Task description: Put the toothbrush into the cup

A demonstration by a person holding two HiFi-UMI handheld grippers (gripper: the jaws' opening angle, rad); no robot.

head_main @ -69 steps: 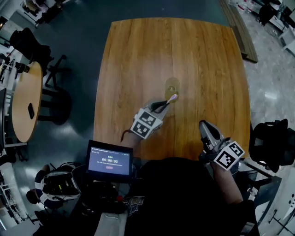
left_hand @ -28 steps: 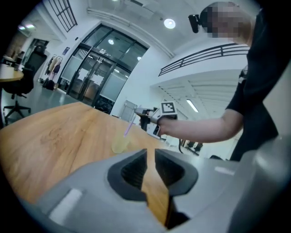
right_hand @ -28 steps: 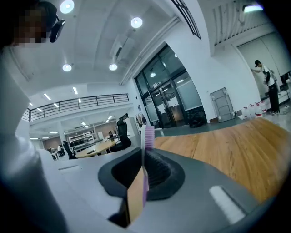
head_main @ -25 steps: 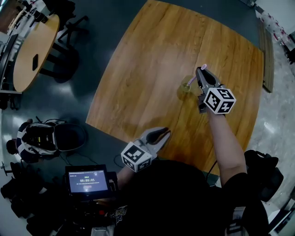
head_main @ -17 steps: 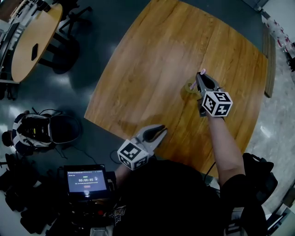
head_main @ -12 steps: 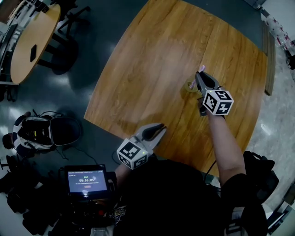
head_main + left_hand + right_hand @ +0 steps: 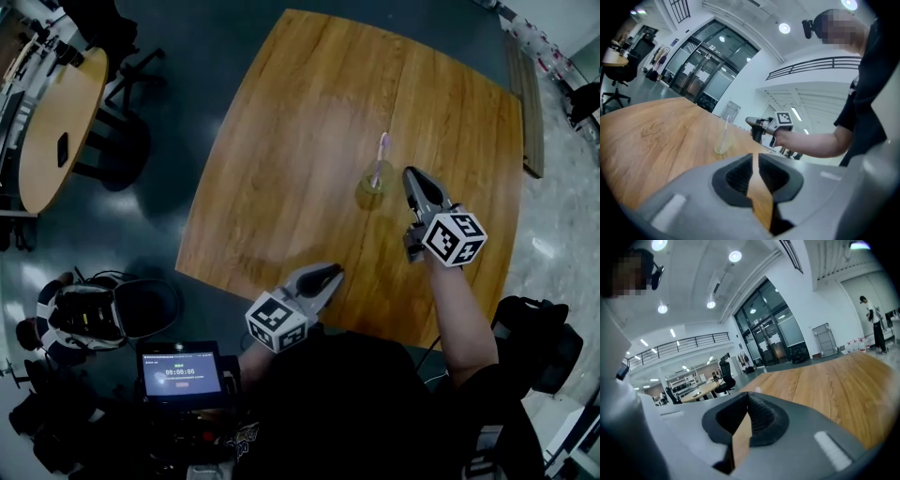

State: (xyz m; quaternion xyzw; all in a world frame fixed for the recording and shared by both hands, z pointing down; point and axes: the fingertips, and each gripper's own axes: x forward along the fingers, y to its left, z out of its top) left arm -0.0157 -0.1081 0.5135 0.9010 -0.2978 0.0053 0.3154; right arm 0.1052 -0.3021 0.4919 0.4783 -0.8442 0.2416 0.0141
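Observation:
A clear cup (image 7: 371, 195) stands on the wooden table (image 7: 309, 122), and the toothbrush (image 7: 380, 157) stands in it with its pink head up. My right gripper (image 7: 411, 174) is just right of the cup, apart from it; its tips meet and hold nothing. My left gripper (image 7: 330, 273) hovers over the table's near edge. Its jaws have just been closing, and a narrow gap with nothing in it remains. The left gripper view shows the cup (image 7: 722, 146), the toothbrush (image 7: 726, 127) and the right gripper (image 7: 749, 121) beside them.
A round table (image 7: 52, 141) with a phone on it and office chairs (image 7: 127, 155) stand at the left. A tablet with a timer (image 7: 181, 372) is by my body. A low bench (image 7: 525, 103) runs past the table's right edge. A person (image 7: 872, 322) stands far off.
The right gripper held the toothbrush over the cup half a second ago; now it has let go and drawn back, and the toothbrush stands in the cup. The left gripper stays at the near edge.

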